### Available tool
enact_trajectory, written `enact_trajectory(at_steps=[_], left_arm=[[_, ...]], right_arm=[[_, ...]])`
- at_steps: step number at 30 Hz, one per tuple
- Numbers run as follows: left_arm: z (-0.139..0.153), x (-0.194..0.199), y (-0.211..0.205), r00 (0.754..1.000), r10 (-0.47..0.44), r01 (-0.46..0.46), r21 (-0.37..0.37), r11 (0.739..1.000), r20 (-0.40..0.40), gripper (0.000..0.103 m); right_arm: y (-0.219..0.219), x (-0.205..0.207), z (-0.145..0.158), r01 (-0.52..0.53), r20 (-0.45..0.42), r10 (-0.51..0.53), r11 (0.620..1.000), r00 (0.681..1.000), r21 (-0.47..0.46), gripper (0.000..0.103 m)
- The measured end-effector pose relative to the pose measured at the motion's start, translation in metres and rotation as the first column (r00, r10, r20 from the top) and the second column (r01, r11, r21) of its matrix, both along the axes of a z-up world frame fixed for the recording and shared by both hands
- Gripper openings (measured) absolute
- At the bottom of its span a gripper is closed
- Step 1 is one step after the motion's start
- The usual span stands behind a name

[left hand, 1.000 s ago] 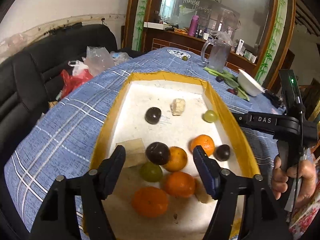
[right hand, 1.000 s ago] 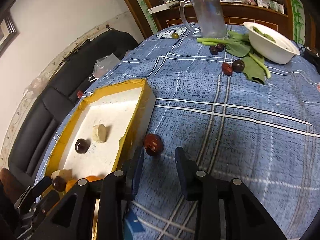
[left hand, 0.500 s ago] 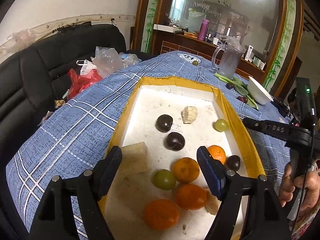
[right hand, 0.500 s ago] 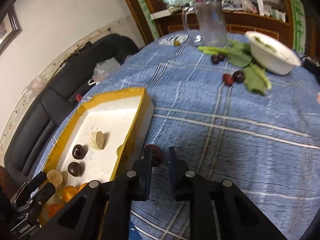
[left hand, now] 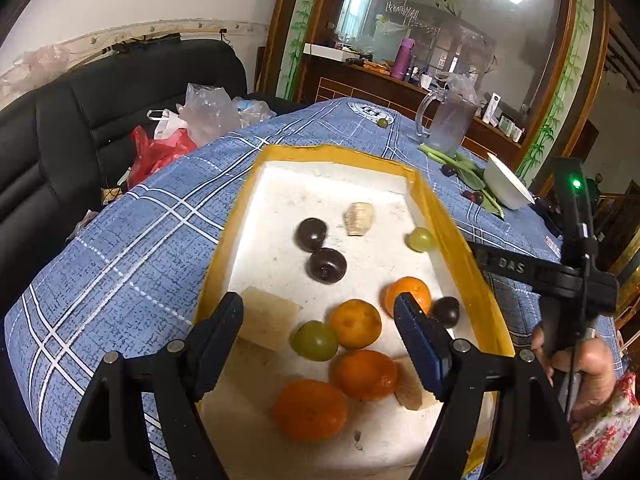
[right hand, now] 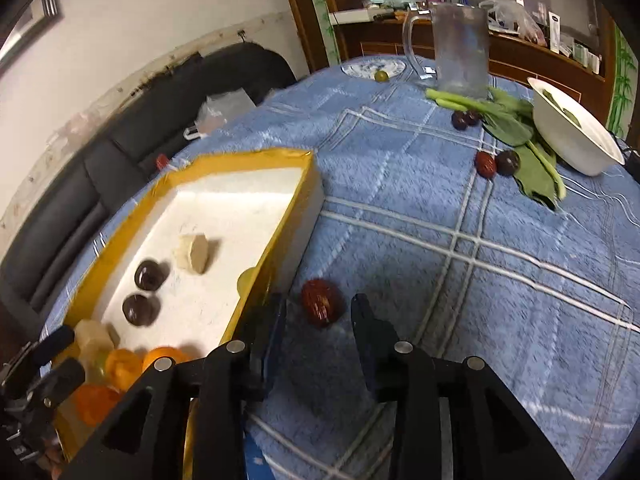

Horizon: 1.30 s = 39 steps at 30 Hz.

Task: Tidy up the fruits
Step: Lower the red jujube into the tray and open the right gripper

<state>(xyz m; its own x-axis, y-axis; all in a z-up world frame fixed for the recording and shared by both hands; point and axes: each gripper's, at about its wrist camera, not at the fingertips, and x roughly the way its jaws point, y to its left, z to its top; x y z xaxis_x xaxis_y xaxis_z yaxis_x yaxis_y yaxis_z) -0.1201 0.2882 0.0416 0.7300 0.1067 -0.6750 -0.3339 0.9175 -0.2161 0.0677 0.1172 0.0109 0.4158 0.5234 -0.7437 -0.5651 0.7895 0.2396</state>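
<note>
A yellow-rimmed white foam tray [left hand: 460, 240] holds several oranges [left hand: 354, 322], dark plums [left hand: 326, 265], green grapes [left hand: 314, 340] and pale chunks. My left gripper [left hand: 318, 320] is open and empty, hovering above the tray's near end. The tray also shows in the right wrist view [right hand: 280, 236]. My right gripper [right hand: 318, 320] is open, its fingers either side of a red date [right hand: 320, 307] lying on the cloth beside the tray's outer wall; it is not touching it.
A blue checked cloth [right hand: 460, 280] covers the round table. Further dates and plums [right hand: 496, 163], leafy greens [right hand: 532, 168], a white bowl [right hand: 572, 136], a clear jug [right hand: 460, 50] and a green grape [right hand: 382, 76] lie at the far side. A black sofa [left hand: 60, 140] is left.
My right gripper narrowed half a second ago and has opened wider again around the red date. My left gripper has drawn back and up over the tray; a dark plum has rolled farther in.
</note>
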Motion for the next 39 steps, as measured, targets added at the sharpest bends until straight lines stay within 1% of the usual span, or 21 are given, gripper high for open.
enact_trajectory(at_steps=[3, 4, 5, 9, 13, 15, 17, 18, 20, 21, 23, 26, 28, 30, 31, 32, 33, 36, 37, 38, 39], left_arm=[[0.0, 0.002, -0.001, 1.0, 0.005, -0.005, 0.003, 1.0, 0.003, 0.078], [0.0, 0.003, -0.001, 1.0, 0.007, -0.007, 0.005, 1.0, 0.004, 0.079], [-0.001, 0.004, -0.001, 1.0, 0.011, -0.011, 0.007, 1.0, 0.002, 0.08], [-0.002, 0.004, 0.0, 1.0, 0.021, -0.021, 0.007, 1.0, 0.0, 0.081], [-0.002, 0.004, 0.004, 1.0, 0.02, -0.02, -0.014, 1.0, 0.002, 0.081], [-0.002, 0.003, 0.005, 1.0, 0.02, -0.02, -0.027, 0.999, 0.004, 0.081], [-0.002, 0.002, 0.006, 1.0, 0.02, -0.02, -0.035, 0.999, 0.005, 0.081], [-0.002, 0.002, 0.006, 1.0, 0.022, -0.022, -0.04, 0.999, 0.005, 0.081], [-0.001, 0.001, 0.005, 1.0, 0.026, -0.026, -0.043, 0.999, 0.005, 0.081], [-0.001, 0.0, 0.005, 1.0, 0.03, -0.03, -0.041, 0.999, 0.005, 0.081], [0.001, -0.003, 0.005, 0.999, 0.037, -0.037, -0.033, 0.999, 0.006, 0.081], [0.006, -0.009, 0.006, 0.999, 0.045, -0.045, -0.023, 0.999, 0.012, 0.081], [0.008, -0.011, 0.007, 0.999, 0.05, -0.05, -0.012, 0.999, 0.014, 0.081], [0.009, -0.014, 0.008, 0.998, 0.055, -0.055, -0.008, 0.998, 0.016, 0.081], [0.01, -0.015, 0.009, 0.998, 0.057, -0.057, -0.009, 0.998, 0.018, 0.081], [0.01, -0.016, 0.009, 0.998, 0.058, -0.058, -0.011, 0.998, 0.018, 0.081], [0.009, -0.016, 0.01, 0.998, 0.059, -0.058, -0.014, 0.998, 0.017, 0.081], [0.01, -0.018, 0.008, 0.998, 0.054, -0.054, -0.012, 0.998, 0.018, 0.081], [0.012, -0.019, 0.006, 0.998, 0.054, -0.054, -0.005, 0.999, 0.021, 0.081], [0.014, -0.02, 0.004, 0.998, 0.055, -0.055, 0.008, 0.998, 0.027, 0.081], [0.017, -0.023, 0.0, 0.998, 0.06, -0.061, 0.03, 0.998, 0.036, 0.081]], right_arm=[[-0.003, 0.008, -0.006, 0.0, -0.041, 0.002, 0.999, 0.999, 0.035, 0.035], [-0.004, 0.009, -0.007, -0.004, -0.053, 0.007, 0.999, 0.999, 0.044, 0.023], [-0.004, 0.01, -0.009, -0.015, -0.073, 0.019, 0.999, 0.997, 0.05, 0.023], [-0.008, 0.007, -0.01, -0.017, -0.09, 0.022, 0.998, 0.996, 0.066, 0.023], [-0.018, 0.001, -0.006, 0.019, -0.076, -0.014, 0.998, 0.997, 0.067, 0.022], [-0.027, -0.003, 0.003, 0.059, -0.046, -0.056, 0.996, 0.997, 0.072, 0.022], [-0.035, -0.008, 0.017, 0.08, -0.021, -0.078, 0.992, 0.997, 0.1, 0.022], [-0.038, -0.014, 0.028, 0.076, -0.006, -0.076, 0.989, 0.997, 0.129, 0.022], [-0.034, -0.025, 0.044, 0.041, 0.016, -0.044, 0.987, 0.999, 0.158, 0.023], [-0.028, -0.03, 0.05, 0.011, 0.025, -0.015, 0.987, 1.0, 0.159, 0.023], [-0.009, -0.04, 0.055, -0.042, 0.042, 0.037, 0.991, 0.998, 0.125, 0.023], [0.017, -0.048, 0.048, -0.071, 0.059, 0.068, 0.996, 0.996, 0.057, 0.023], [0.028, -0.051, 0.039, -0.075, 0.043, 0.073, 0.997, 0.996, 0.031, 0.024], [0.03, -0.051, 0.034, -0.072, 0.022, 0.071, 0.997, 0.997, 0.039, 0.032], [0.03, -0.053, 0.034, -0.067, 0.027, 0.066, 0.997, 0.997, 0.042, 0.044], [0.028, -0.055, 0.036, -0.063, 0.04, 0.062, 0.997, 0.997, 0.043, 0.049], [0.026, -0.058, 0.038, -0.067, 0.049, 0.064, 0.997, 0.997, 0.048, 0.05], [0.022, -0.066, 0.045, -0.044, 0.096, 0.042, 0.999, 0.995, 0.02, 0.054], [0.018, -0.07, 0.049, -0.036, 0.115, 0.034, 0.999, 0.993, 0.018, 0.058], [0.013, -0.074, 0.052, -0.028, 0.13, 0.025, 0.999, 0.991, 0.022, 0.064], [0.008, -0.078, 0.056, -0.017, 0.144, 0.013, 0.999, 0.989, 0.029, 0.068]])
